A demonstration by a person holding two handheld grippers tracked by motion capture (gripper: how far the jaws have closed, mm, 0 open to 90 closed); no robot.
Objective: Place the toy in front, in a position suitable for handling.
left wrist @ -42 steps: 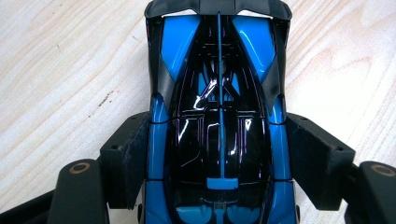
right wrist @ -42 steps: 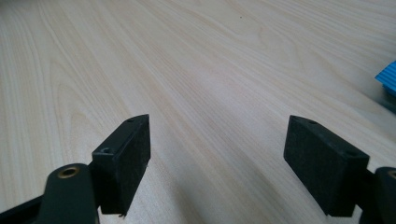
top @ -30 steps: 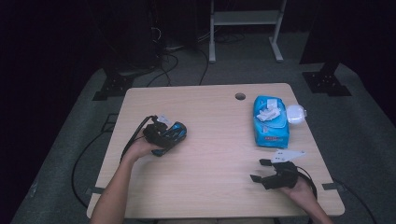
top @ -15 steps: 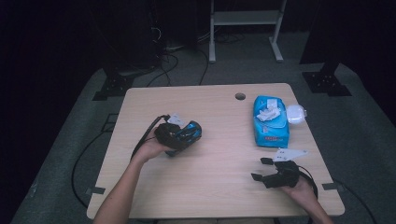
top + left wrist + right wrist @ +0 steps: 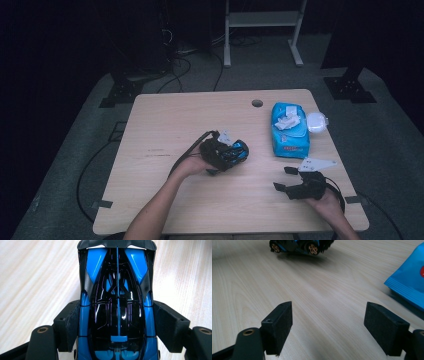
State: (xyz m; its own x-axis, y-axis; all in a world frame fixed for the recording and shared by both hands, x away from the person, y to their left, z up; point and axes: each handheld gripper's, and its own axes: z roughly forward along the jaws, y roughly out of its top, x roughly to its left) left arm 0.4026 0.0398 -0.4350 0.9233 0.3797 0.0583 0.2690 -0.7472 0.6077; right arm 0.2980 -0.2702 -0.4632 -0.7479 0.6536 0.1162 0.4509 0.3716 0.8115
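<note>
A blue and black toy car (image 5: 117,305) sits between the pads of my left gripper (image 5: 117,322), which is shut on its sides. In the high view this gripper (image 5: 231,152) carries the car (image 5: 239,150) low over the middle of the wooden table (image 5: 165,125). My right gripper (image 5: 284,178) rests near the front right of the table, jaws open and pointing left. In the right gripper view its pads (image 5: 279,325) stand wide apart with bare wood between them, and the car (image 5: 297,246) shows farther off at the top.
A blue pack of wipes (image 5: 289,129) lies at the right of the table, with a white round lid (image 5: 317,121) beside it. Its corner (image 5: 412,282) reaches close to my right gripper. A cable hole (image 5: 257,103) sits near the far edge. Cables trail off the left side.
My left gripper has carried the toy car to the right, from the left part of the table toward its middle. The right gripper has stayed where it was.
</note>
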